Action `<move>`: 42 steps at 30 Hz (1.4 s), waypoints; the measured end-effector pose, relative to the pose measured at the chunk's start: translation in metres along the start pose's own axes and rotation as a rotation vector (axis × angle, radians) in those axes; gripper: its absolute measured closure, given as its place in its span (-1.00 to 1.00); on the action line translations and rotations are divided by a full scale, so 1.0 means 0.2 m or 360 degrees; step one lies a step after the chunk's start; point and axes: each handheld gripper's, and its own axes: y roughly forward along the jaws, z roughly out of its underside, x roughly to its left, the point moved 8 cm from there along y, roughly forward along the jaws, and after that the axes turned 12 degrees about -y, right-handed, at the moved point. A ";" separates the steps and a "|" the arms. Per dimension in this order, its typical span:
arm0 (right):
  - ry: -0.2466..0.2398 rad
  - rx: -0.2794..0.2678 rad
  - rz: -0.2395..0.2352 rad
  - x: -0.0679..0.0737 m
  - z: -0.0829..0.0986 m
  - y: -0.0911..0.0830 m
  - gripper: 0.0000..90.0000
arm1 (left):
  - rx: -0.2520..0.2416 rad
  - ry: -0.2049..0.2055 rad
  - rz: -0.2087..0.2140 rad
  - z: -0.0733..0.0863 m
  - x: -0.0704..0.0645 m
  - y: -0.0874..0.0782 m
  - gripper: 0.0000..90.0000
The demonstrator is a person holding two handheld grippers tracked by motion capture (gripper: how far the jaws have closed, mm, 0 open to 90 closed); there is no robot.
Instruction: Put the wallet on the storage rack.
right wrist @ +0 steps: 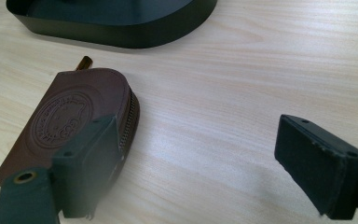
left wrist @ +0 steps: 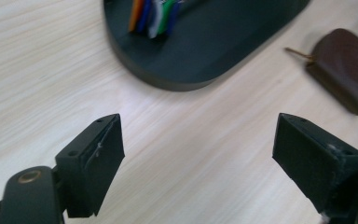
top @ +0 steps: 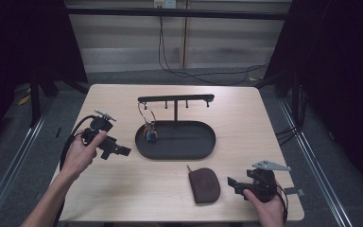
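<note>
A black oval tray (top: 203, 142) with a T-shaped hanger bar (top: 176, 99) stands mid-table. A key ring with coloured tags (top: 150, 133) hangs from the bar's left end down into the tray; the tags (left wrist: 153, 14) also show in the left gripper view. A brown zipped pouch (top: 204, 185) lies flat in front of the tray, embossed on top (right wrist: 67, 119). My left gripper (top: 121, 150) hovers open just left of the tray (left wrist: 205, 51), jaws wide with nothing between them. My right gripper (top: 232, 183) stands open just right of the pouch, its left jaw beside the zip edge.
The wooden table (top: 236, 118) has bare room at the right and back. Its front edge lies close to the pouch and right gripper. Cables (top: 179, 71) lie on the floor behind, and dark curtains flank both sides.
</note>
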 end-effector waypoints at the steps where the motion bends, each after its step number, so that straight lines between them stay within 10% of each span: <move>1: 0.0001 -0.0002 -0.0001 0.00 0.00 0.00 -0.69 | -0.0025 0.0008 0.0008 0.01 0.00 0.00 -0.63; 12: -0.0003 0.0012 0.0006 0.00 0.00 0.00 -0.68 | -0.0220 -0.0021 -0.0025 0.20 0.05 0.03 -0.63; 20: -0.0019 0.0021 -0.0019 0.02 0.00 0.01 -0.68 | -0.0213 0.0029 -0.0058 0.35 0.00 0.08 -0.62; 42: -0.0066 -0.0033 -0.0108 0.13 -0.06 -0.01 -0.30 | -0.0326 -0.0029 0.0081 0.62 -0.07 0.12 -0.58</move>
